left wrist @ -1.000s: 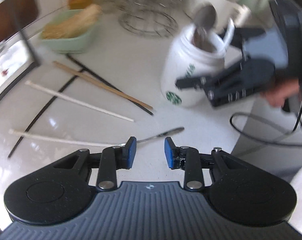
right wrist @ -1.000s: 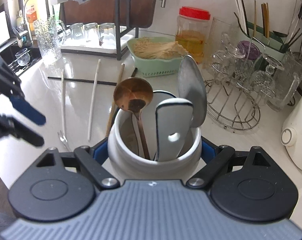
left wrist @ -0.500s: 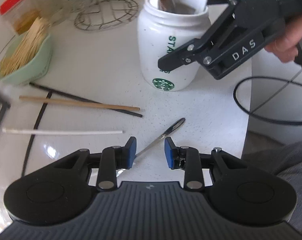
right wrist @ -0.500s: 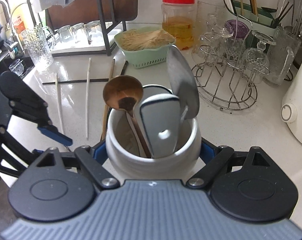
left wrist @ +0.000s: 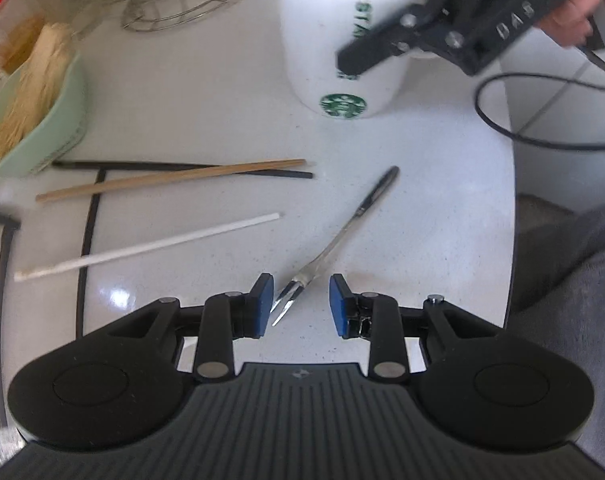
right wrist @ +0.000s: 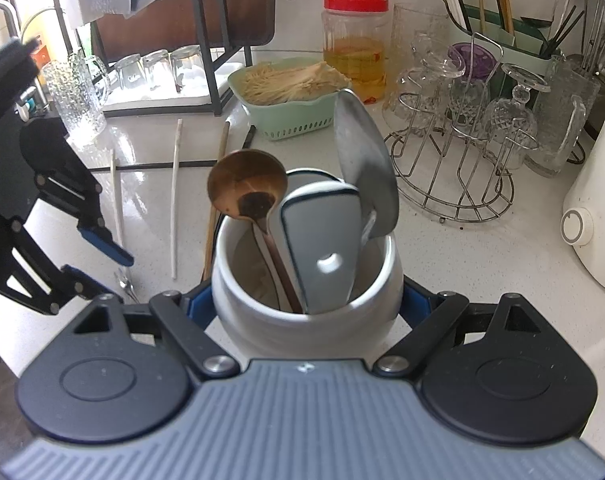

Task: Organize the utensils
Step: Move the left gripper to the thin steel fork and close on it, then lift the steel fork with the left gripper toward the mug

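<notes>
On the white counter (left wrist: 230, 92), the spread left gripper (left wrist: 298, 304) straddles a small fork (left wrist: 334, 240); the right gripper (right wrist: 306, 304) clamps the jar (right wrist: 302, 320).

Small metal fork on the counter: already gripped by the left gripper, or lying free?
Lying free. The fork lies flat with its tines between the open pads of the left gripper, neither touching it.

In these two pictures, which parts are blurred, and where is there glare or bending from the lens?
Left wrist view: the right gripper and the hand behind it are smeared, the white jar is slightly soft, the fork is sharp; glare spots on the counter. Right wrist view: mostly sharp; bright window light at the left washes out the sink corner; the fisheye curves the dark rack.
</notes>
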A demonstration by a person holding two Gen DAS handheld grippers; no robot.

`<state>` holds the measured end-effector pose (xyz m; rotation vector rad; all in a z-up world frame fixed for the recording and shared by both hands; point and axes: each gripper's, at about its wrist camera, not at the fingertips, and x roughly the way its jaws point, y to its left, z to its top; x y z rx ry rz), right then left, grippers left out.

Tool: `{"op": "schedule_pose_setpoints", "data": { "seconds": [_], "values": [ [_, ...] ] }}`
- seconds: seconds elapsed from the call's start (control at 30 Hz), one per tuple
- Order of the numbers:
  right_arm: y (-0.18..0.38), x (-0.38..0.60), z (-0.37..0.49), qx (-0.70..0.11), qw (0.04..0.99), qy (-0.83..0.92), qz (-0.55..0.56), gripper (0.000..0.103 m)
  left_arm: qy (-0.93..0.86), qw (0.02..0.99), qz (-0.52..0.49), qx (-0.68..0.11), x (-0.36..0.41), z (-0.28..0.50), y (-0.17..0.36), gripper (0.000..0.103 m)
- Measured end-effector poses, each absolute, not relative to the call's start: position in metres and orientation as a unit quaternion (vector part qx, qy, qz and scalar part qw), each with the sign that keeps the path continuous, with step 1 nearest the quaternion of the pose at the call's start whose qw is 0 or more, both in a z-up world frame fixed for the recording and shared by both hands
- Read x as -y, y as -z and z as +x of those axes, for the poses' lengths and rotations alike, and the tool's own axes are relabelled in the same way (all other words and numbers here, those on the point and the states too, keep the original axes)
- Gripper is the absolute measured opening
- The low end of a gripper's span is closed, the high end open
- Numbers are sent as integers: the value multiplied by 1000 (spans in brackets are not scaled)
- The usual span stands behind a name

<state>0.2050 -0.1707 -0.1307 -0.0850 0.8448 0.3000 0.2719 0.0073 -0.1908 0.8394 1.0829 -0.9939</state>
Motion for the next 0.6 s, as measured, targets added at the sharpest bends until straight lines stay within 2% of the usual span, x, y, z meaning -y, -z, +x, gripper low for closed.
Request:
{"op": "schedule_pose_setpoints", "data": {
  "seconds": [0.2, 0.23, 0.27, 0.33, 0.37, 0.6],
  "values": [
    [131, 170, 205, -408, 901, -144, -40, 91, 450, 654, 377, -477, -5, 277, 193, 32],
    [131, 170, 205, -407, 901, -144, -40, 91, 453, 653, 376, -476, -5, 277, 193, 29],
    [131, 170, 205, -407, 901, -143, -39, 91, 456, 652, 377, -474, -6, 278, 193, 21],
    [131, 170, 204, -407, 902, -142, -38, 91, 454, 654, 379, -471, -6, 274, 191, 14],
    [131, 170, 204, -408, 901, -142, -37, 91, 453, 655, 380, -470, -6, 274, 190, 7],
    [131, 170, 203, -407, 902, -138, -36, 91, 442, 663, 372, -476, -3, 271, 170, 2]
  ]
}}
